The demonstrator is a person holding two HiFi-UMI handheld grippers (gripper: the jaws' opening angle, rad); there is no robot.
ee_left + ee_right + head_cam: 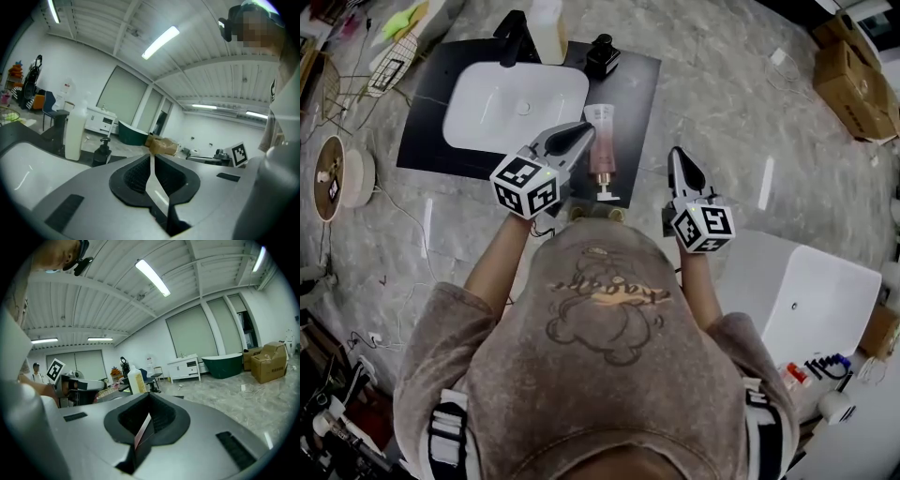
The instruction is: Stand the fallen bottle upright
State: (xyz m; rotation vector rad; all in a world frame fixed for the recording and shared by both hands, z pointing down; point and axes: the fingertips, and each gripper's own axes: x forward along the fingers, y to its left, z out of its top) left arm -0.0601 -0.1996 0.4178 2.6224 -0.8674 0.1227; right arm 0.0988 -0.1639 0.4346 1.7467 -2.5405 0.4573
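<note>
A pink pump bottle (602,150) lies on its side on the black counter (633,89), right of the white basin (516,103), with its pump head toward me. My left gripper (586,129) is shut and empty, its tips just left of the bottle's body. In the left gripper view the left gripper (151,154) has its jaws pressed together, and the bottle is hidden. My right gripper (675,153) is to the right of the bottle, apart from it, beyond the counter's edge. In the right gripper view the right gripper (149,397) has its jaws meeting with nothing between them.
A tall white bottle (547,28) and a black pump dispenser (603,54) stand at the counter's back, beside a black faucet (511,37). Cardboard boxes (853,75) sit far right. A white tub (825,291) is near my right side. A round stand (337,178) is on the left.
</note>
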